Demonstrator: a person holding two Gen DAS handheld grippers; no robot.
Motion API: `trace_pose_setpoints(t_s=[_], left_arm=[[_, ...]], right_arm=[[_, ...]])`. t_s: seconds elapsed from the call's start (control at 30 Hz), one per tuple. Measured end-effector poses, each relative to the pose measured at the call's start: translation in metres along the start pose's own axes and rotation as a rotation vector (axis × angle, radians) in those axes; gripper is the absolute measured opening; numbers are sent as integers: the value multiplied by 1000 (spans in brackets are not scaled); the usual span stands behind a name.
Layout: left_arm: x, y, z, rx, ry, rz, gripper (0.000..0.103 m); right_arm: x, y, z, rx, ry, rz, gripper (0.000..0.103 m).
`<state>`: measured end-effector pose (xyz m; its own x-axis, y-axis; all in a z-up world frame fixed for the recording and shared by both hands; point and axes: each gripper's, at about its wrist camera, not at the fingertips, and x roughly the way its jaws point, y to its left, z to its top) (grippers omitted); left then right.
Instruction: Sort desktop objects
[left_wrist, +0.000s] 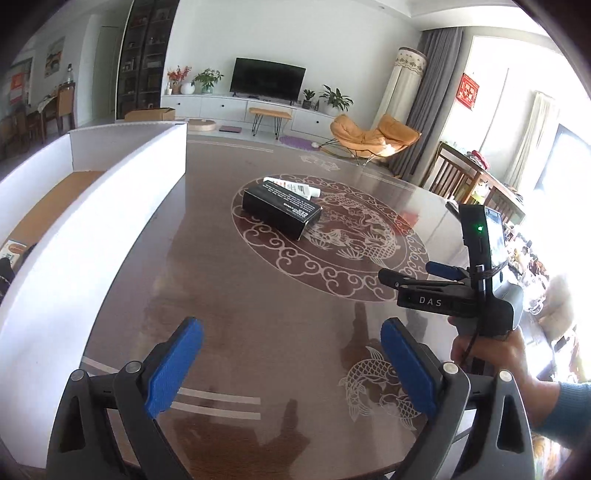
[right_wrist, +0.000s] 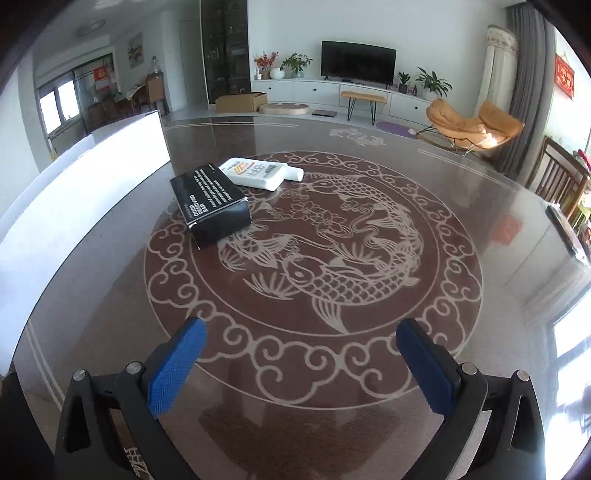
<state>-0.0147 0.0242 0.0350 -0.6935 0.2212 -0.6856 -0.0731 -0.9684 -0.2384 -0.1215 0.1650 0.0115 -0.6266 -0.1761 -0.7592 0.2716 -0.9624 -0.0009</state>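
On the surface (right_wrist: 461, 229), mid-medallion, box (right_wrist: 212, 201) and tube (right_wrist: 258, 172) lie touching, unsorted. Both my jaws, left (left_wrist: 291, 365) and right (right_wrist: 301, 363), gape empty; next I reach the box, bin (left_wrist: 92, 206) alongside.

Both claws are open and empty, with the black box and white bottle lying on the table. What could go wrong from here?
1. The black box and the white bottle lie touching, so grasping one may nudge the other.
2. The table looks glossy; a pushed item could slide.
3. The right claw sits close beside the left claw; both reaching inward might collide.
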Motion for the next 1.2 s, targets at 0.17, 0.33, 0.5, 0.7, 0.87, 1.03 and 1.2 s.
trace_pose_setpoints(t_s=[0.17,0.33,0.5,0.7,0.87,1.03,1.2], left_arm=[[40,7,-14,-20,101,53,98],[49,20,-24,-36,121,79,98],[50,25,-28,-34,117,99,98],[50,23,-28,-6,106,127,98],[54,16,-30,41,104,168,101],[58,8,-33,93,107,213,103],[59,6,-33,103,105,228,103]], right_arm=[[0,-30,-22,57,40,-3,103],[-2,-33,-26,65,36,12,103],[2,-29,-26,51,59,8,103],[8,-31,-26,59,67,-2,103],[9,-32,-26,64,69,-2,103],[9,-32,-26,66,70,1,103],[9,-31,-26,63,72,-3,103]])
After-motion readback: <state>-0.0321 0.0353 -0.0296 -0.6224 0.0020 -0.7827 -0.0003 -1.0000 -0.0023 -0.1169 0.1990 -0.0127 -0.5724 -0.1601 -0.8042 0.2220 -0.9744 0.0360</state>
